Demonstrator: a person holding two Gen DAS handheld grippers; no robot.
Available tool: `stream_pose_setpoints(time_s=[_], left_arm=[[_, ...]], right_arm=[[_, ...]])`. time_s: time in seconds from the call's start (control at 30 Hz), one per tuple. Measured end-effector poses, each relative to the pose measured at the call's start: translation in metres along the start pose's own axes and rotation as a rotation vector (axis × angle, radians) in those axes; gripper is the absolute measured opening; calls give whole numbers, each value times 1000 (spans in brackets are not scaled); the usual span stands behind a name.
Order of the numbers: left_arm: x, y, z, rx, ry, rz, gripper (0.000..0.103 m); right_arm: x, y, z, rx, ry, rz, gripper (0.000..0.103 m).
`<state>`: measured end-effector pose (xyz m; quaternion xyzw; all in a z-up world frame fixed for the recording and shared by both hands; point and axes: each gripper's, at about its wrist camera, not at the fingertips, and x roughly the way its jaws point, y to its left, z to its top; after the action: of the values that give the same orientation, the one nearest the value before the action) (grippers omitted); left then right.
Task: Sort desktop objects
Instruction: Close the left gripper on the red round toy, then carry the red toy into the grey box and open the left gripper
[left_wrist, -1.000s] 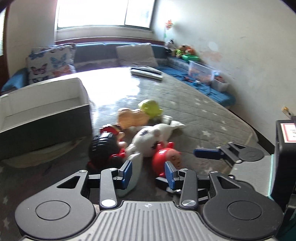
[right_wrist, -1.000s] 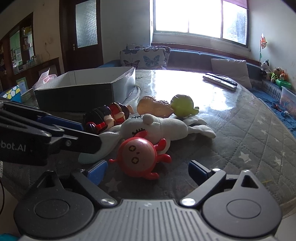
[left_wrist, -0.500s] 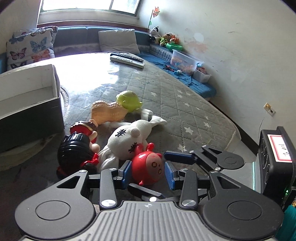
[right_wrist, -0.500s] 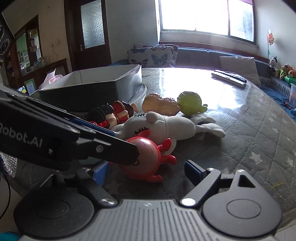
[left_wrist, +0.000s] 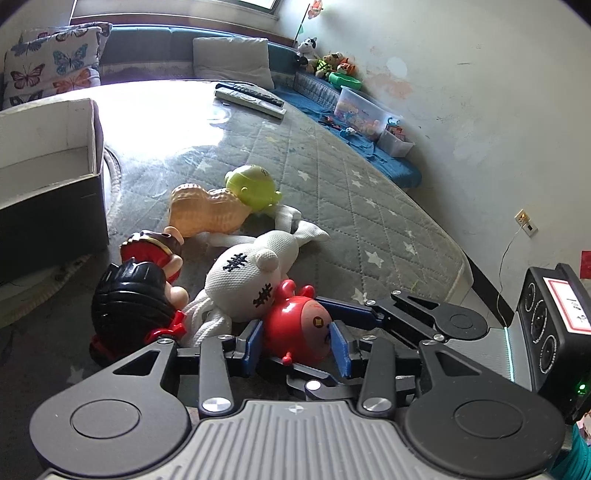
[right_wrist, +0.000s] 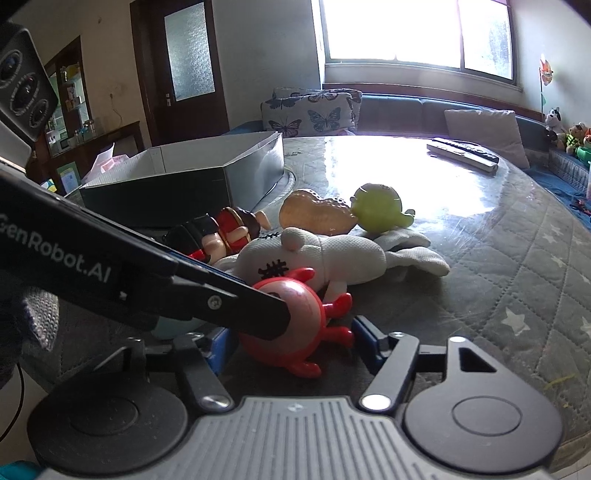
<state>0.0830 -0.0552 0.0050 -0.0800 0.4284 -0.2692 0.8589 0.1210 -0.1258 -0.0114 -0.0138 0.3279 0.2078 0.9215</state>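
Note:
A red round toy (left_wrist: 297, 330) lies on the quilted table between the blue pads of my left gripper (left_wrist: 297, 349), whose jaws stand open around it with a small gap on each side. My right gripper (right_wrist: 291, 345) is open too, its pads either side of the same red toy (right_wrist: 306, 317). A white plush (left_wrist: 247, 277), a black-haired doll (left_wrist: 131, 299), a peanut toy (left_wrist: 207, 214) and a green toy (left_wrist: 251, 186) lie just beyond. In the right wrist view the left gripper's arm (right_wrist: 147, 273) crosses in front of the toy.
An open cardboard box (left_wrist: 48, 177) stands at the left of the table, seen also in the right wrist view (right_wrist: 192, 177). Two remote controls (left_wrist: 251, 98) lie at the far side. The table edge (left_wrist: 458, 262) drops off to the right.
My left gripper has swung right and closed in until its pads sit either side of the red toy. My right gripper has also come closer to that toy.

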Motion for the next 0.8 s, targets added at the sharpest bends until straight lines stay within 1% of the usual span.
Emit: stream_pose_setpoints(time_s=[0.2,0.43,0.63,0.8], left_arm=[[4,2,2,-12,8,-14,46],[0,2,1,-20,-11,-28,45],[-19,1,2,-17,-67,-32,45],[-45,9,11,-33,-150,-12,45]], right_arm=[[0,1,0,-14,0,-8,67],[-3,2,3,-17,-8,-12,67],[-12,11,14,-62,-41,-17,67],[-13,26,41,-135,-80,3,67]])
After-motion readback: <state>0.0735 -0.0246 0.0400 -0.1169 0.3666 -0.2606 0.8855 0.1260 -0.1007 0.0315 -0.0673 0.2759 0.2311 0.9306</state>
